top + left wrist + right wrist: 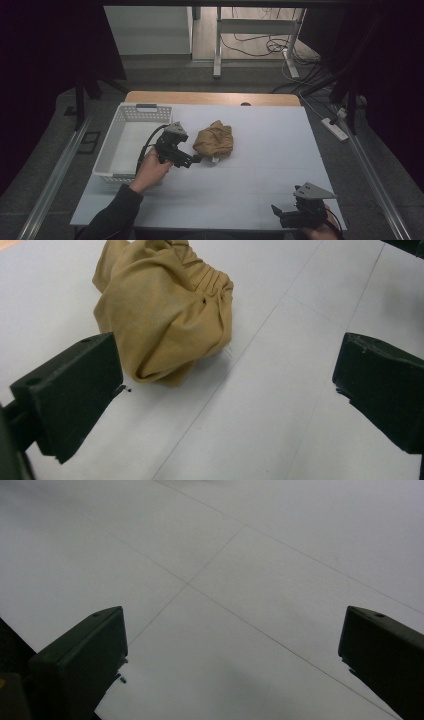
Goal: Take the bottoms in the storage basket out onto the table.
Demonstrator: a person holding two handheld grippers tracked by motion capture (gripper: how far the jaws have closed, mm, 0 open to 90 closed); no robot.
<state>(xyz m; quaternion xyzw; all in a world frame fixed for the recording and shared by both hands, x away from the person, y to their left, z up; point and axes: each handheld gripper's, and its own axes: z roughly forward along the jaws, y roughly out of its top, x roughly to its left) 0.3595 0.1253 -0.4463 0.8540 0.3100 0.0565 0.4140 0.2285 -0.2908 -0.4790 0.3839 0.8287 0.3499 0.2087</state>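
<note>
Cloth (214, 140) sits bunched up mid-table, a tan crumpled garment with a gathered elastic edge that I can see in the left gripper view (165, 315). It lies on the white table (260, 165), just to the right of the white basket (111, 150), not touching it.

My left gripper (192, 159) is at the cloth's near-left edge, pointing toward it. Jaws are spread wide, nothing between them. In the left gripper view the left jaw is just beside the bottom fold of the cloth; I can't tell if it touches. The right jaw is well clear of the fabric, over bare table. The gripper's cable loops back over the basket's right rim.

My right gripper (280, 214) is at the near-right corner of the table, well apart from the cloth. Jaws are released and wide apart there too, holding nothing. The right gripper view has plain table surface (240, 580) with thin seam lines crossing between the jaws.

The basket stands at the table's left side, with a grey handle on its far rim; its inside looks bare from the high view.
</note>
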